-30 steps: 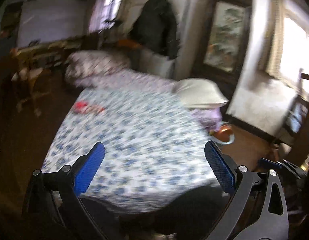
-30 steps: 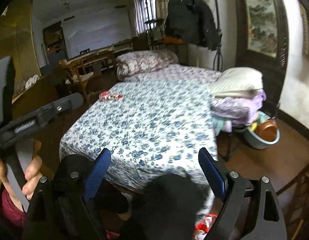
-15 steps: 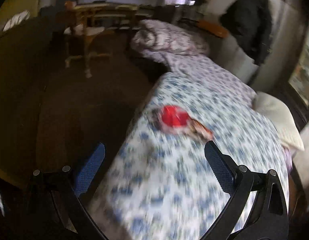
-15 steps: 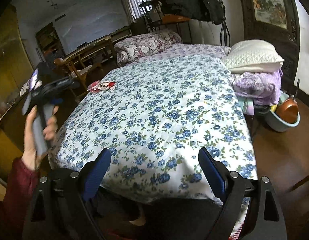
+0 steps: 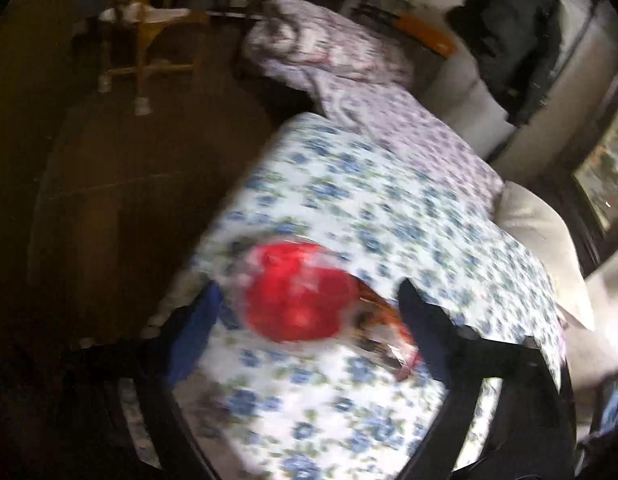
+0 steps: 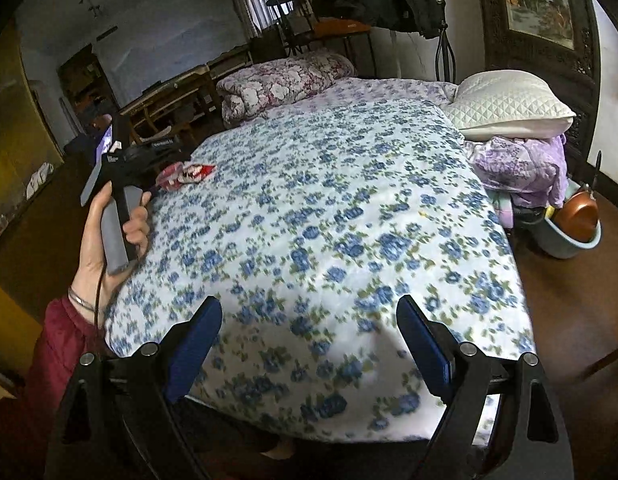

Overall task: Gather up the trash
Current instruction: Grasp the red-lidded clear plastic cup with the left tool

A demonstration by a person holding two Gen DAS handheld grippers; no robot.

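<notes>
While closing, left tool [image 5: 309,308] poised over near edge of bed [image 5: 389,208], tilted down, with red trash wrapper [image 5: 297,296] lying on blue-flowered sheet between blue pads but not yet pressed by either. Red bulk of wrapper nearer left pad; torn, darker tail of it reaching toward right pad and just short of it. View blurred, so finer detail of wrapper unreadable. Seen from right wrist: same wrapper [image 6: 187,174] at far left edge of bed, just ahead of left tool's tip, with person's hand [image 6: 109,236] gripping grey handle and dark red sleeve [image 6: 57,344] below. Right tool [image 6: 309,336] released, pads spread wide with nothing between them, hanging off foot of bed, well apart from wrapper, which lies ahead and to its left. White pillow [image 6: 509,104] on folded purple bedding ahead to right of right tool; rolled flowered quilt [image 6: 285,80] far ahead at head of bed.
</notes>
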